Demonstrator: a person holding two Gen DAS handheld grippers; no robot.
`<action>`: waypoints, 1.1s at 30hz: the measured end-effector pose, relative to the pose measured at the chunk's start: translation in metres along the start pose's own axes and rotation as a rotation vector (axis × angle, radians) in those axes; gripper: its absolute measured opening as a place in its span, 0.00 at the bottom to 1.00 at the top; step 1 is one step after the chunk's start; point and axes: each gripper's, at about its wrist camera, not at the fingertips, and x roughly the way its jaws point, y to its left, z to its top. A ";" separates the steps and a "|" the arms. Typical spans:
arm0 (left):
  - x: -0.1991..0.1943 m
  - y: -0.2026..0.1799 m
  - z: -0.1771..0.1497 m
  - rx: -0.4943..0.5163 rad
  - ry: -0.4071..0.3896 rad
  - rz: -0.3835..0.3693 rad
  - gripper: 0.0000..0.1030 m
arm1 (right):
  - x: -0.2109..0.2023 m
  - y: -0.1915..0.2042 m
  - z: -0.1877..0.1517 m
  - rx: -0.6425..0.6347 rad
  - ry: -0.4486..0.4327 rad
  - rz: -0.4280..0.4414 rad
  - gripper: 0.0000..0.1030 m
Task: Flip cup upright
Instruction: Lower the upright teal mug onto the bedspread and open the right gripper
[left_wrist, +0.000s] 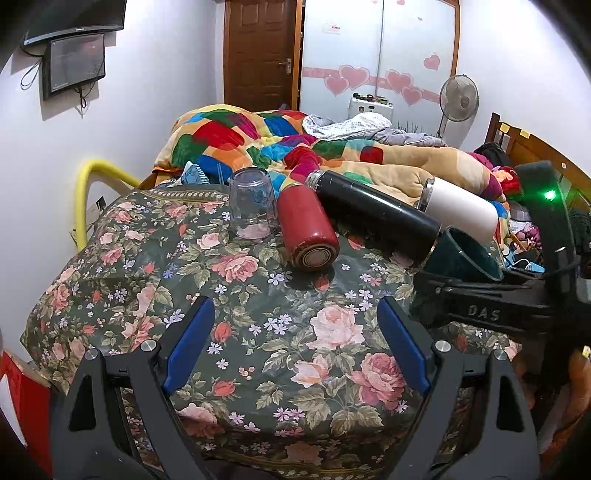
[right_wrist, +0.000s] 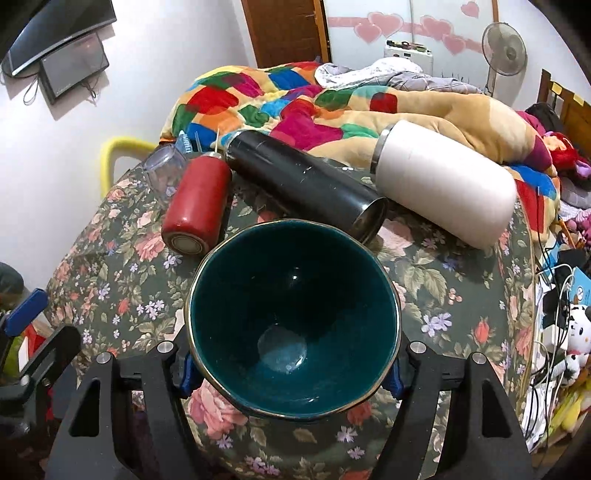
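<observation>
A dark teal cup (right_wrist: 293, 321) sits between my right gripper's fingers, its mouth facing the camera; the blue pads (right_wrist: 187, 373) press its sides. In the left wrist view the same cup (left_wrist: 463, 254) shows at the right edge, held above the floral tablecloth (left_wrist: 280, 332), with my right gripper (left_wrist: 436, 295) on it. My left gripper (left_wrist: 295, 343) is open and empty over the cloth's near part. A clear glass (left_wrist: 252, 201) stands upside down at the back left. A red flask (left_wrist: 306, 225), a black flask (left_wrist: 373, 212) and a white flask (left_wrist: 460, 206) lie on their sides.
A bed with a colourful quilt (left_wrist: 280, 140) lies right behind the table. A yellow padded rail (left_wrist: 85, 192) stands at the left. Cables and toys (right_wrist: 561, 332) crowd the right side. A fan (left_wrist: 459, 98) and a wardrobe stand far back.
</observation>
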 end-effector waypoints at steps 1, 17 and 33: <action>0.000 0.001 0.000 0.000 0.001 0.002 0.87 | 0.002 0.001 -0.001 -0.003 0.004 -0.004 0.68; 0.000 0.008 -0.003 -0.041 0.023 0.005 0.87 | 0.010 0.027 -0.022 -0.153 0.064 -0.089 0.69; -0.055 0.001 0.001 -0.053 -0.056 -0.003 0.87 | -0.036 0.022 -0.040 -0.116 0.033 -0.098 0.77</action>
